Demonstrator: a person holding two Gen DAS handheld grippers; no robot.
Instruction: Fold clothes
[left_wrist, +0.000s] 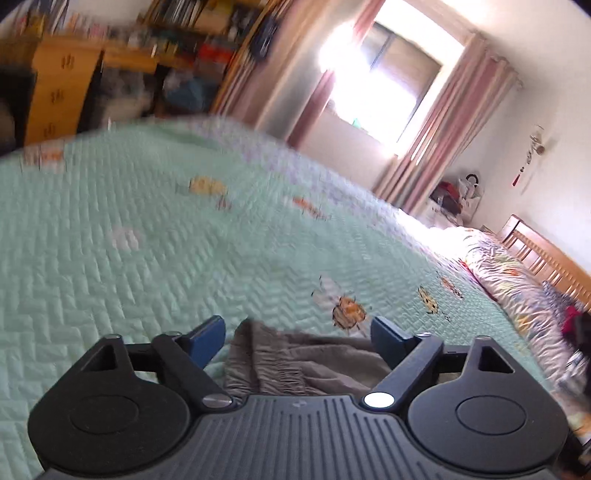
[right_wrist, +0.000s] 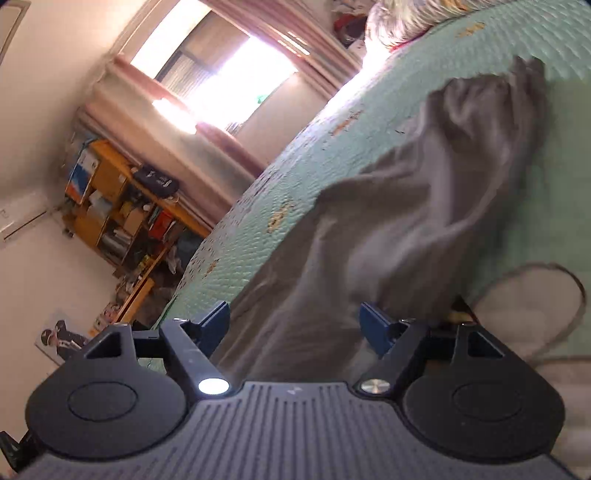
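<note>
Cloth (right_wrist: 388, 221) (grey, rumpled) lies on the bed (left_wrist: 147, 240) between both your tools' (left_wrist: 297, 338) (right_wrist: 294, 326) spread, released fingers.

Left tongs (left_wrist: 297, 334) and right tongs (right_wrist: 293, 325) both gape, apparently empty.

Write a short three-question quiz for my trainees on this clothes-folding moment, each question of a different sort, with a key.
1. True or false: the left gripper has its jaws spread apart.
2. The grey garment lies on: A) a wooden floor B) a green quilted bedspread C) a desk
3. Fill in: printed on the bedspread just beyond the left gripper is an orange ____.

Key: 1 true; 2 B; 3 beetle
</note>
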